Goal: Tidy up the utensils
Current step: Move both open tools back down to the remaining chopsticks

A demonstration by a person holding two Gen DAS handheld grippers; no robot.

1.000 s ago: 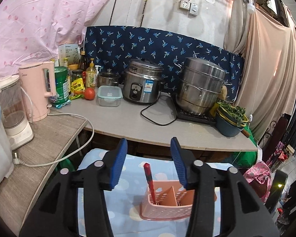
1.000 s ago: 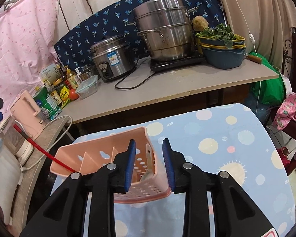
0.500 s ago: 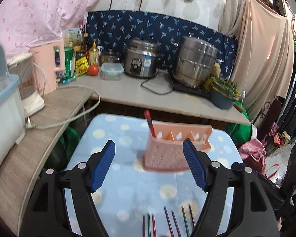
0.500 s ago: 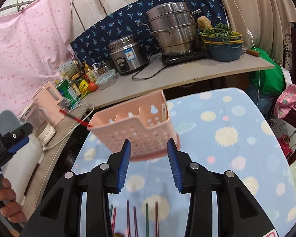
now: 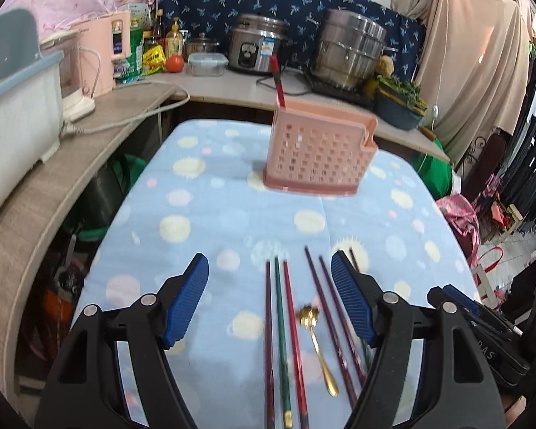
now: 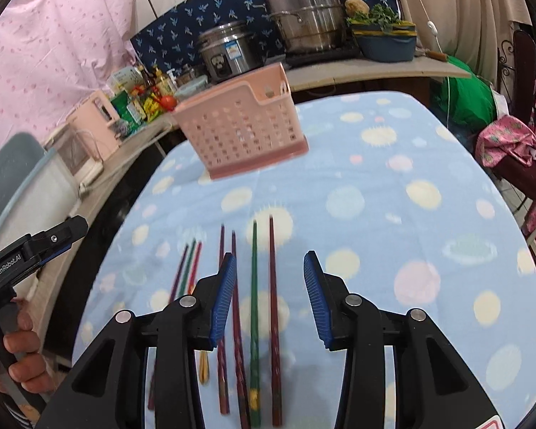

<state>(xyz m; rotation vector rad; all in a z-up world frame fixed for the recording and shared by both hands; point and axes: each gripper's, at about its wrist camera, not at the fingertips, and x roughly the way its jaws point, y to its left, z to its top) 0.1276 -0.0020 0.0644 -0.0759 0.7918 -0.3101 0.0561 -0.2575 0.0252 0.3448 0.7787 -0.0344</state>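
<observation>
A pink perforated utensil holder [image 5: 318, 153] stands at the far end of the blue spotted table [image 5: 196, 221], with a red chopstick [image 5: 278, 80] sticking up from its left compartment. It also shows in the right wrist view [image 6: 243, 132]. Several red, maroon and green chopsticks [image 5: 282, 332] and a small gold spoon [image 5: 318, 350] lie on the cloth near me. My left gripper [image 5: 269, 300] is open and empty above them. My right gripper [image 6: 269, 296] is open and empty over a green chopstick [image 6: 254, 307] and maroon ones.
A counter [image 5: 232, 89] behind the table holds a rice cooker [image 5: 257, 48], a steel steamer pot [image 5: 350, 52], a pink kettle [image 5: 102, 57], bottles and a blue bowl of greens [image 5: 400, 107]. A white bin [image 5: 14, 114] stands on the left shelf. The left gripper's handle and hand show [image 6: 14, 279].
Both grippers have pulled back from the pink holder toward the near end of the table and opened wider. The chopsticks and spoon have come into view beneath them.
</observation>
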